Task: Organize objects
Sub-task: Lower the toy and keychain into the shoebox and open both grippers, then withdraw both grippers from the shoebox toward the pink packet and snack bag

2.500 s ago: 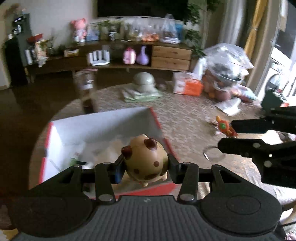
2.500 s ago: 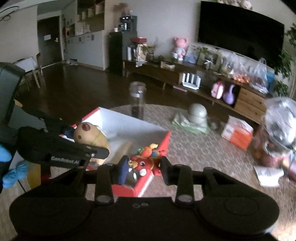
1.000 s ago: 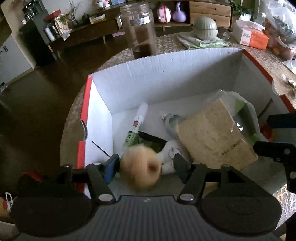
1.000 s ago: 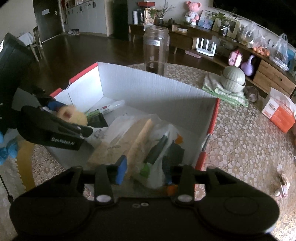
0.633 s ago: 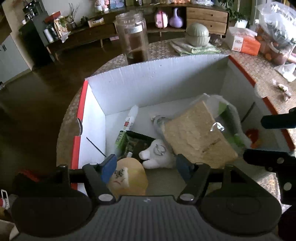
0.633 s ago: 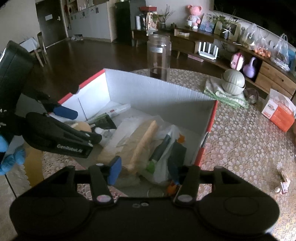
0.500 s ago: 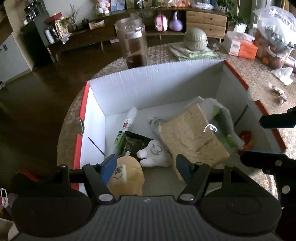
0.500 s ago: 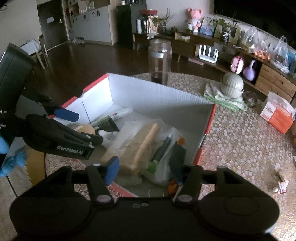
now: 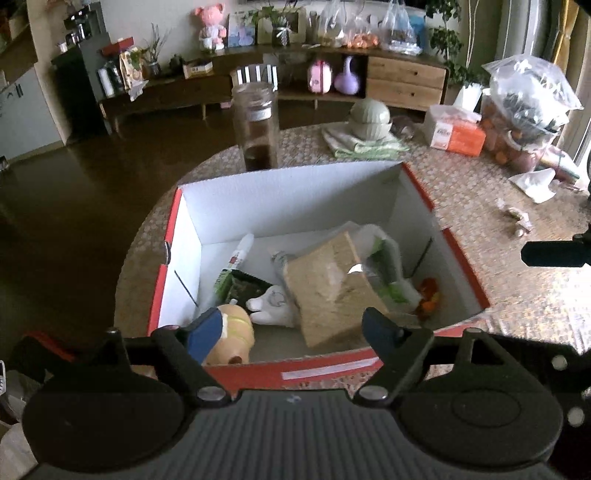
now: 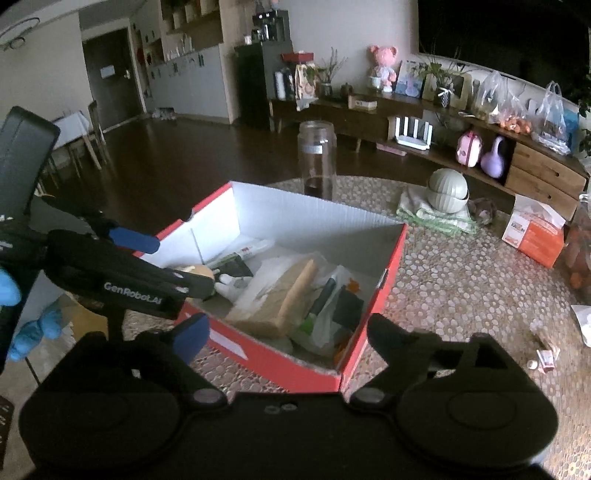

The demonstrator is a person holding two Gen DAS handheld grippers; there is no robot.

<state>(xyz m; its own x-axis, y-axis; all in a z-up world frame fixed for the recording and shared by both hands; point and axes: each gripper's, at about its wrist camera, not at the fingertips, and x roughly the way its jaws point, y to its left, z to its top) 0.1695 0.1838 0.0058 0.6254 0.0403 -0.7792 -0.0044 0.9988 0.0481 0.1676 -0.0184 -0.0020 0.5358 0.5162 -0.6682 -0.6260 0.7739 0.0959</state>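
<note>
**A dim living room with daylight coming in at the right**

Dark wooden flooring (image 9: 74,184) is stretching back to a pale wall (image 10: 351,33). A long low wooden sideboard (image 9: 406,79) is running along that wall, carrying a pink doll (image 9: 209,26), picture frames (image 10: 448,86), potted plants and filled plastic bags (image 9: 399,26). A large dark TV screen (image 10: 498,33) is hanging above it. A tall black cabinet (image 10: 255,81) is standing beside pale grey cupboards (image 10: 184,81), and a dark door (image 10: 110,85) is sitting further left. Daylight is glowing through curtains (image 9: 546,33) at the right edge, washing over the patterned table covering (image 9: 517,295).
</note>
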